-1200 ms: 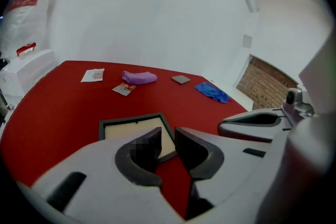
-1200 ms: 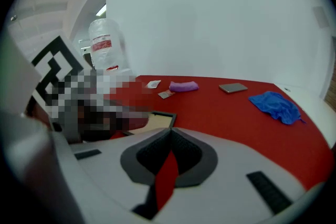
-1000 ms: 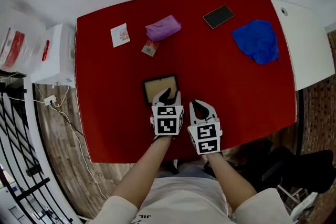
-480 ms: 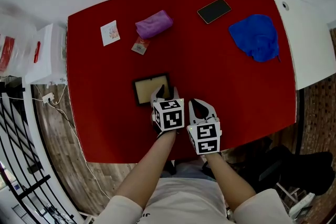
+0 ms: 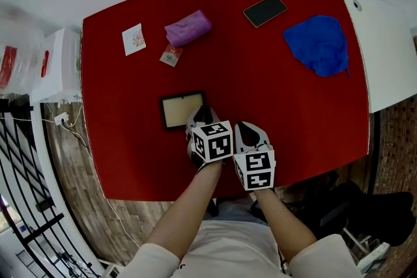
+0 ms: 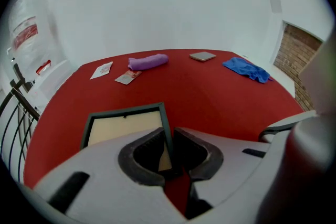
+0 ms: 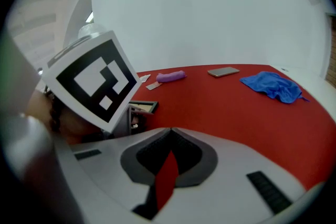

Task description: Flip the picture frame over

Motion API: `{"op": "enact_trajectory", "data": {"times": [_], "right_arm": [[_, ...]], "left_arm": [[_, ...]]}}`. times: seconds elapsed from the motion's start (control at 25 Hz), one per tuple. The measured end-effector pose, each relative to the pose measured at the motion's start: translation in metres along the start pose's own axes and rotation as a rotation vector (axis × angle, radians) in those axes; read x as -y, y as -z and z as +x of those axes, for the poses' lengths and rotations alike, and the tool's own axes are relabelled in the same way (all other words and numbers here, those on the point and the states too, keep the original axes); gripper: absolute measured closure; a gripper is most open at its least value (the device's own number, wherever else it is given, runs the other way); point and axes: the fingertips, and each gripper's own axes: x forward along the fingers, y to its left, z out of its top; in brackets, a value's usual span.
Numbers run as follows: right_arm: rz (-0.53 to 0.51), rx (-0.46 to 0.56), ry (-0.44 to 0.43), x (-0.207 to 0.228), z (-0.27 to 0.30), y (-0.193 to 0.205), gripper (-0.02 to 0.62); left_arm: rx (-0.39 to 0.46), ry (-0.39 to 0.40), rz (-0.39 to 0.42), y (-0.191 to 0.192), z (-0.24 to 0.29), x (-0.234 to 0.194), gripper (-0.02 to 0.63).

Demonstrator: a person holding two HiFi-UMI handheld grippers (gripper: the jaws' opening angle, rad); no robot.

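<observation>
The frame (image 5: 182, 110) lies flat on the red table (image 5: 293, 114), at about 9 o'clock from the table's middle, with a dark rim around a pale beige panel. Our left gripper (image 5: 203, 119) stands at the frame's 4 o'clock corner. In the left gripper view its jaws have just been closing; they are now narrow and the right rail of the frame is between them, and the pads seem to touch it on both sides. Our right gripper (image 5: 246, 133) is just beside the left one, at its 3 o'clock, apart from the frame. Its jaws are together at the tips and hold nothing; only the table shows through the gap behind them. We judge the frame to be light and stiff, so it should turn as one piece. The rim is thin and probably smooth, so a grip on one rail near a corner may slip or twist. If there is glass in it, it is fragile and we should lay it down softly. The middle of the right rail seems to us the better place to hold. The card (image 5: 133, 39) at 11 o'clock and the small packet (image 5: 170, 55) near it carry print, but it is too small to read, and we see no brand on the frame.
</observation>
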Motion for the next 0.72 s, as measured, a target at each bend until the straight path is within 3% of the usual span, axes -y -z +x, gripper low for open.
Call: {"op": "enact_trajectory", "data": {"times": [0.72], "right_arm": [[0.017, 0.011, -0.015, 0.0019, 0.0016, -0.0009, 0.591]], "left_arm": [[0.005, 0.049, -0.056, -0.0016, -0.0066, -0.0011, 0.56]]}}
